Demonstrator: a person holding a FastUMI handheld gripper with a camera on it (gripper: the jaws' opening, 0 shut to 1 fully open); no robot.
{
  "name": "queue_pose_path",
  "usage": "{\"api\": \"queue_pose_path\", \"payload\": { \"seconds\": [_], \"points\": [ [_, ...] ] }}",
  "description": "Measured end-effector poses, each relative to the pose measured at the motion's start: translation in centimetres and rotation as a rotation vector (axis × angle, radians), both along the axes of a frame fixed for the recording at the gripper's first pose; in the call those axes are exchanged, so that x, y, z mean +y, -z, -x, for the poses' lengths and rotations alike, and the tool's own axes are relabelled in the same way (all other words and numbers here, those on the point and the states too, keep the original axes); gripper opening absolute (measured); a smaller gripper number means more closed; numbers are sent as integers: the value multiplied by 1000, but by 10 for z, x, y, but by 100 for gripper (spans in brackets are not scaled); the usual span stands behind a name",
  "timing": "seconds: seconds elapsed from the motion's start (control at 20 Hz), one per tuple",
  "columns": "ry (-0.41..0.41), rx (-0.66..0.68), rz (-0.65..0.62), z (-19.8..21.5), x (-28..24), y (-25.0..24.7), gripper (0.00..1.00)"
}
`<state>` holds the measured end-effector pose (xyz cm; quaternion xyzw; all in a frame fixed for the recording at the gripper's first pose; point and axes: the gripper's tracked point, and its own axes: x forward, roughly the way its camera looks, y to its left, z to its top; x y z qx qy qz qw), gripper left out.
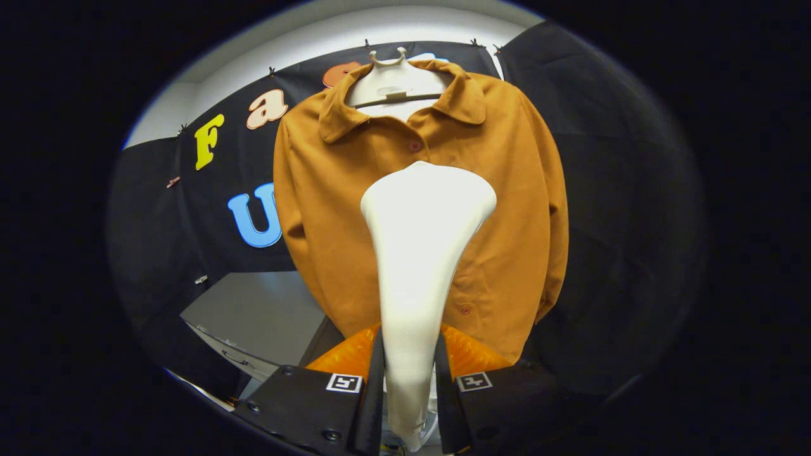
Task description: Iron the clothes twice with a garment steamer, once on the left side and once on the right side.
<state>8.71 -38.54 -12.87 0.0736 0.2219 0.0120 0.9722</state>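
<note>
A brown button-up shirt (pixel 519 209) hangs on a pale hanger (pixel 394 82) against the booth's black wall, straight ahead of me. My gripper (pixel 410 373) is shut on the white garment steamer (pixel 421 247), both fingers pressing its narrow handle. The steamer's wide head points up and forward over the middle of the shirt, around its button line and just below the top button. From this angle I cannot tell whether the head touches the cloth. The steamer hides part of the shirt's centre.
A grey cabinet (pixel 260 316) with drawer handles stands low to the left of the shirt. Black cloth covers the wall on both sides, and a white ceiling strip runs above it.
</note>
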Motion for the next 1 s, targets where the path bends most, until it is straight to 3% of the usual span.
{"api": "queue_pose_path", "payload": {
  "seconds": [0.5, 1.0],
  "points": [
    [20, -35, -19, -51, -64, -7, 39],
    [19, 119, -61, -54, -76, 73, 39]
  ]
}}
